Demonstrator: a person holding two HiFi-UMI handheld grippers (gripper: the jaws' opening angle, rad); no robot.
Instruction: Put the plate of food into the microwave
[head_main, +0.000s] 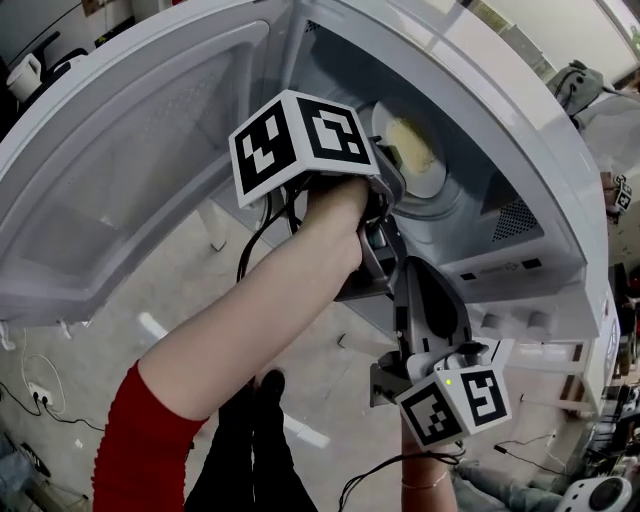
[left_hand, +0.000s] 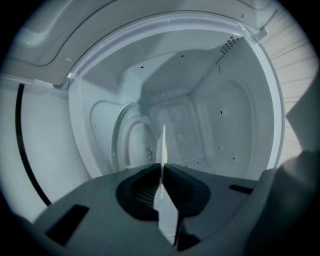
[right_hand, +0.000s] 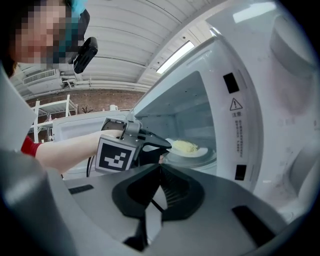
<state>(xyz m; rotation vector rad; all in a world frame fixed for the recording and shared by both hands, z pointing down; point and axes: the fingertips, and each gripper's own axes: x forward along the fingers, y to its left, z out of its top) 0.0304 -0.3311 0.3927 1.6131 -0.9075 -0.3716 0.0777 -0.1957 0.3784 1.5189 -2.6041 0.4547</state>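
Head view, looking steeply down: a white microwave (head_main: 520, 150) fills the top of the scene, its cavity open. Its door (head_main: 130, 150) is swung wide to the left.

A bare forearm with a red sleeve (head_main: 140, 440) reaches up from the near edge into the cavity, carrying the left tongs (head_main: 395, 165). The right tongs (head_main: 420, 300) hang lower and nearer, outside the opening, in front of the microwave's right front panel and pointing towards it.

Inside the cavity, a white plate (head_main: 425, 175) lies on the glass turntable (right_hand: 200, 161). The right gripper view shows the plate (right_hand: 197, 152) sitting flat there, with the left tongs (right_hand: 167, 147) meeting its near left rim.

In the left gripper view, the left tongs (left_hand: 162, 165) are almost fully closed, pinching the thin edge of the plate (left_hand: 162, 145), which shows as a pale sliver between the pads. The white cavity walls curve around behind it.

In the right gripper view, the right tongs (right_hand: 160, 167) are closed together with nothing held between them.

A small heap of yellow food (head_main: 410, 145) sits on the middle of the plate, also seen in the right gripper view (right_hand: 185, 146).
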